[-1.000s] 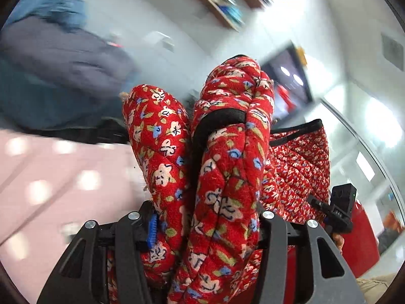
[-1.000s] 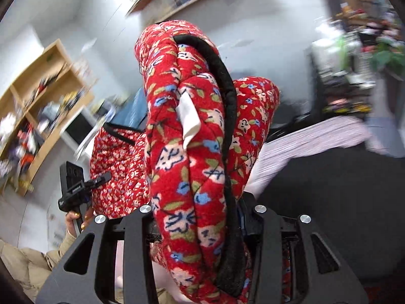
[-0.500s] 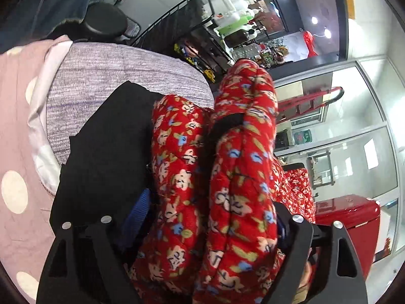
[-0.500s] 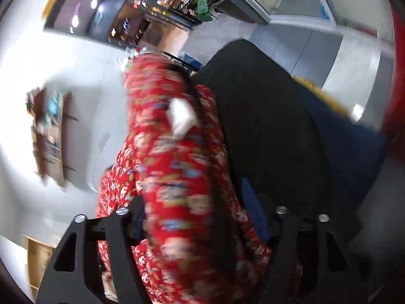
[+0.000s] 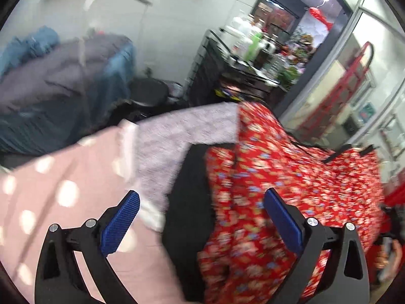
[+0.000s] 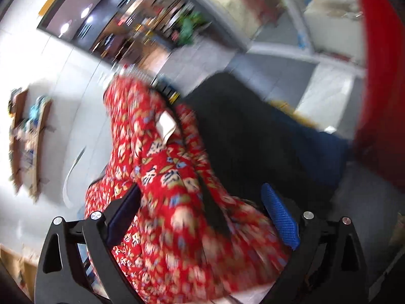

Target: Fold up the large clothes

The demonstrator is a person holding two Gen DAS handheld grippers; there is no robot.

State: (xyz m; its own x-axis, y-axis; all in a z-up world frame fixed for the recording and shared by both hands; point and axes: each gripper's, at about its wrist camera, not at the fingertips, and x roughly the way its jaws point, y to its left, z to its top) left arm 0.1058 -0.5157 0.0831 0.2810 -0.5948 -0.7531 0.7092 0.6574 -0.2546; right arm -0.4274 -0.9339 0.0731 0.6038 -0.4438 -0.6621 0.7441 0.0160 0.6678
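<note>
Left wrist view: left gripper [image 5: 201, 219] has its jaws spread wide, blue pads [image 5: 121, 224] bare, nothing pinched. Pink dotted sheet [image 5: 58, 185] at left, grey knit cloth [image 5: 177, 131] next to it, a black garment [image 5: 188, 202] under the gap between the fingers. The red floral quilted garment [image 5: 291, 177] lies right of centre, spread across the pile toward the far right, its near edge lapping over the right finger; whether it touches the pad I can't tell.

Right wrist view: right gripper [image 6: 202, 210] also has jaws well apart. The same garment [image 6: 164, 177] is bunched in a thick ridge between the fingers, white label [image 6: 165, 126] and black binding [image 6: 212, 210] showing. It looks draped in the gap, not squeezed, though the blur makes that uncertain. Black cloth [image 6: 248, 131] and something dark blue [image 6: 326, 149] lie to its right.

Handling, a judgement: padded and quilted, so soft but bulky, moderately heavy, springs back from a crease, not slippery, not fragile. Best taken at the bound edge or a corner, a thick bite needed; thin pinches would likely slip off.

Hard to make out: both views are motion-smeared. Garment's overall shape, sleeves and fold state can't be read. Its far right end is cut off by the frame. The surface under the pile is hidden.
</note>
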